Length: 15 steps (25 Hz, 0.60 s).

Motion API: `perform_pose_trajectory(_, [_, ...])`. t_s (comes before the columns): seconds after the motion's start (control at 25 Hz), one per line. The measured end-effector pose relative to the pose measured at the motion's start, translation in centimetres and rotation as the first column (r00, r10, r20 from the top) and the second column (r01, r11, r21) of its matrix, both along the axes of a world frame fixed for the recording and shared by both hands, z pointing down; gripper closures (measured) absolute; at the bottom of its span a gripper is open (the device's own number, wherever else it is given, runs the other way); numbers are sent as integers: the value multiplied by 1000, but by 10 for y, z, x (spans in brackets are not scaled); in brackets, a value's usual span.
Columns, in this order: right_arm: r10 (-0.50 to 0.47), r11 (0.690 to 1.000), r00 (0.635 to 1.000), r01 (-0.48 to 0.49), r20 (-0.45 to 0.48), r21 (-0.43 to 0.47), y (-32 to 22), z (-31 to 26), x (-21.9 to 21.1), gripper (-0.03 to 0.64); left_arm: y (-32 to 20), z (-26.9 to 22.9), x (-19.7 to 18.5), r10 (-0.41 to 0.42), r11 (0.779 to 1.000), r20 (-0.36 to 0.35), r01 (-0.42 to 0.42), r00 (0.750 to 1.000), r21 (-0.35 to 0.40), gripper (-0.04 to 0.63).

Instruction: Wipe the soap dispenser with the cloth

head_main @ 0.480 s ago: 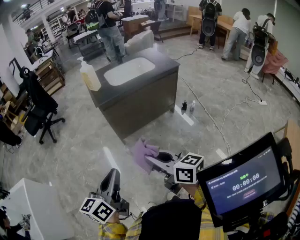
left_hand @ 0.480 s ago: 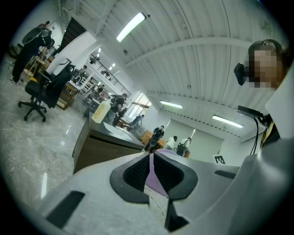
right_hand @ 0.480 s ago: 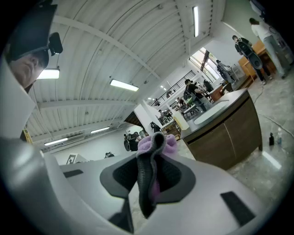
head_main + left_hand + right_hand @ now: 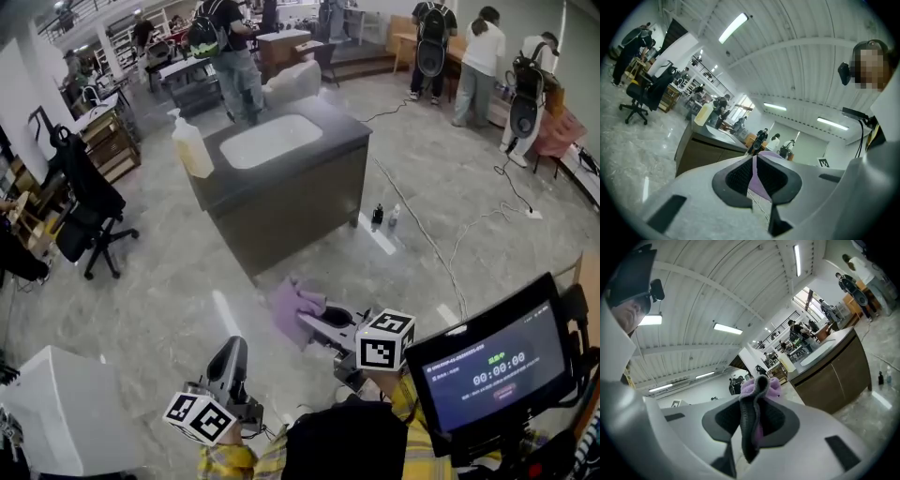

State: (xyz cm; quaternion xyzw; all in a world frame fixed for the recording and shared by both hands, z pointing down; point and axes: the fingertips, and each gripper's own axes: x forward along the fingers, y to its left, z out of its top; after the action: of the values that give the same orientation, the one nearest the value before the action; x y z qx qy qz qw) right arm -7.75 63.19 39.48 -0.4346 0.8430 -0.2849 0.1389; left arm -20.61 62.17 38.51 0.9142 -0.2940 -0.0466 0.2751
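Purple cloth (image 4: 289,307) clamped in right hand-held gripper (image 4: 309,322), hiding tips; left hand-held gripper (image 4: 232,347) closed, empty.

the hall is evenly bright, lit by long ceiling strips (image 4: 733,27) that blow out to white in both gripper views. the polished floor (image 4: 141,300) shows pale streaks of glare, and shadows stay soft. a screen (image 4: 492,370) glows. every view bows at its edges; the gripper views darken in their corners.
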Motion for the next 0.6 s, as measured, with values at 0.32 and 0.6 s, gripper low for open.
perform_pose_trajectory(0.32, [-11, 1000, 1000, 11, 20, -20, -1, 4, 5, 537, 1, 0, -1, -26, 1000, 10, 26, 1000, -6, 566])
perform_pose_trajectory(0.6, [-31, 999, 999, 32, 29, -39, -7, 6, 14, 537, -3, 1, 3, -59, 998, 16, 60, 998, -15, 566])
